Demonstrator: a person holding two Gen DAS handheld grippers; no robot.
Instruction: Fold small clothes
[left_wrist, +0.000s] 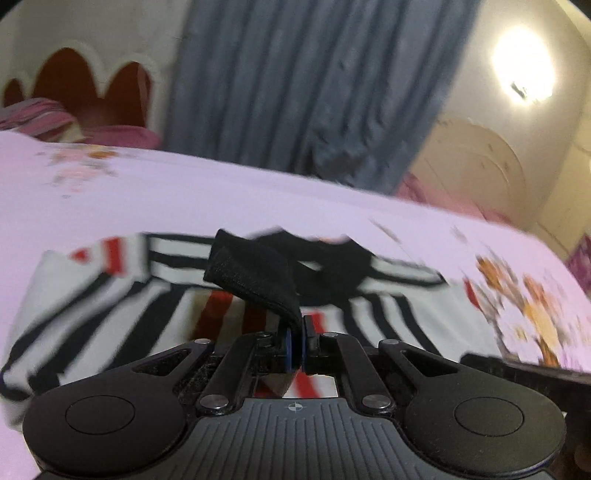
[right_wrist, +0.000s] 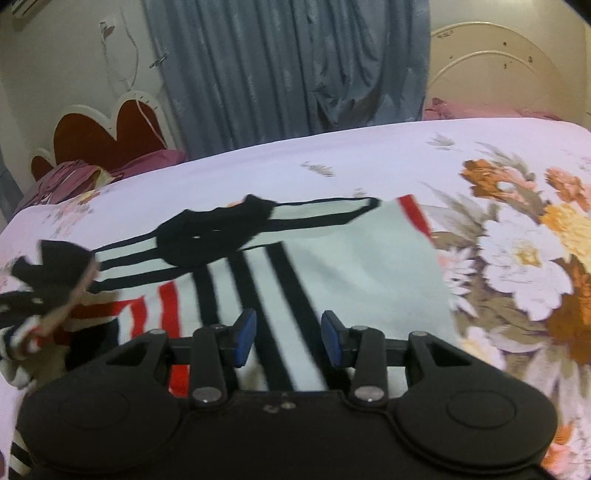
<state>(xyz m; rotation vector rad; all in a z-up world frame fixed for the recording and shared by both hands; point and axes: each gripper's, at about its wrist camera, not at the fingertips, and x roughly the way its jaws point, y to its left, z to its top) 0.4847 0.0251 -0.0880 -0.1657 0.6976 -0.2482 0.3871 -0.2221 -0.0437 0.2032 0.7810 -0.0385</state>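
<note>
Floral bedsheet is the landmark here. Behind its far edge hangs a blue-grey curtain. Left of that curtain there's a red scalloped headboard with pink bedding bunched below it. Cream arched headboard off to the right.

In the left wrist view, motion blur is smearing the striped shirt and the flowers on the bedsheet, and the left gripper is hiding the shirt's near edge, so what lies under the black cuff cannot be told. In the right wrist view, the right gripper is covering the shirt's lower hem, while a blurred dark shape at the left edge is staying too smeared to identify.
</note>
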